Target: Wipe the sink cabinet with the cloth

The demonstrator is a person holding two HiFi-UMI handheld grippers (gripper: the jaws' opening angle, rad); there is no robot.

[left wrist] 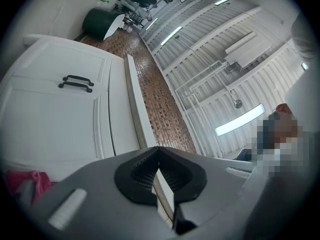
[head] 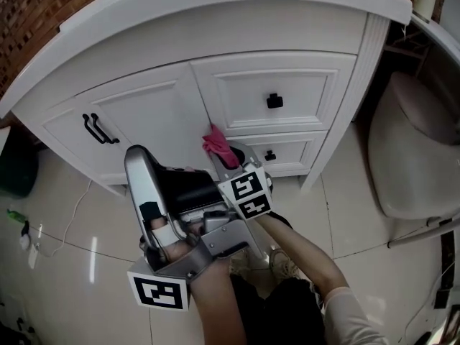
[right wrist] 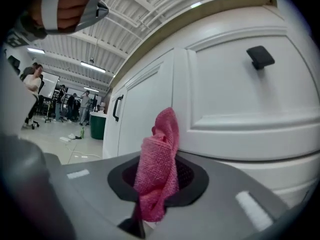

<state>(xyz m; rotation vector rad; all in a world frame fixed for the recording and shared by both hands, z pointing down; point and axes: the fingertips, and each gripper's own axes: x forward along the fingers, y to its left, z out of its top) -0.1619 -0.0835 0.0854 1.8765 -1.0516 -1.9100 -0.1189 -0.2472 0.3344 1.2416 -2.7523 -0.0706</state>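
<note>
Pale floor tiles (head: 345, 192) run up to the white sink cabinet (head: 158, 113). Nearest, in front of the cabinet, the left gripper (left wrist: 159, 156) has its fingers pressed together on nothing. Beside it the right gripper (right wrist: 157, 181) has its fingers clamped on the pink cloth (right wrist: 160, 164). The cloth's long axis follows the fingers, and its bunched free end points at the cabinet's strip between door and drawers. A dark green bin (head: 14, 171) stands left of the cabinet and a white toilet (head: 417, 149) right of it.
</note>
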